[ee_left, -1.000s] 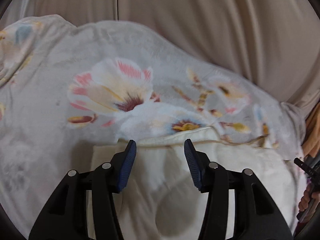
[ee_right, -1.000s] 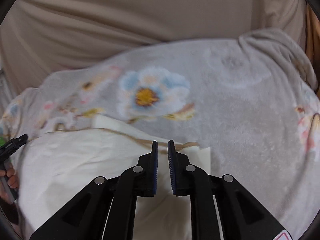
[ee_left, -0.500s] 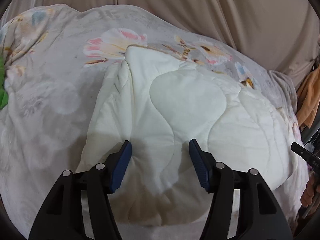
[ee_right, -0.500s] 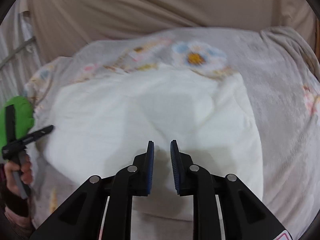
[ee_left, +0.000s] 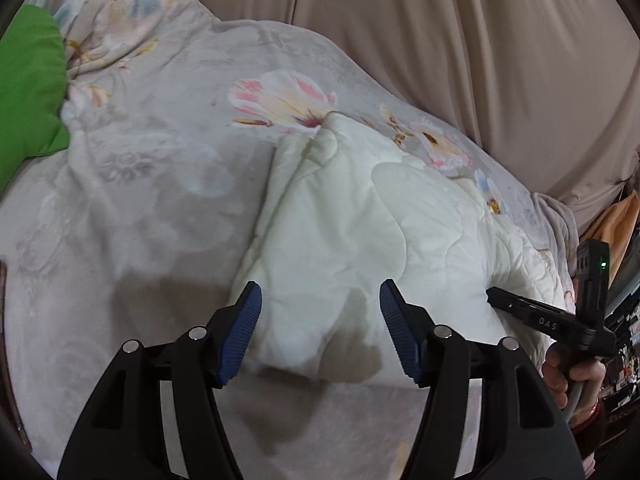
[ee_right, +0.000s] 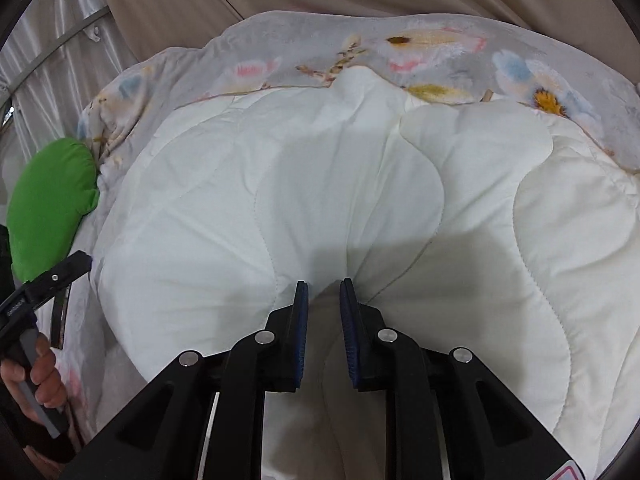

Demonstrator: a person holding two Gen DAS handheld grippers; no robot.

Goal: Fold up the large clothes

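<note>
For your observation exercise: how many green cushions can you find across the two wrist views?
1. The same green cushion appears in both views: at the far left edge of the floral blanket, beside its bunched corner. More may lie outside the frames.
</note>
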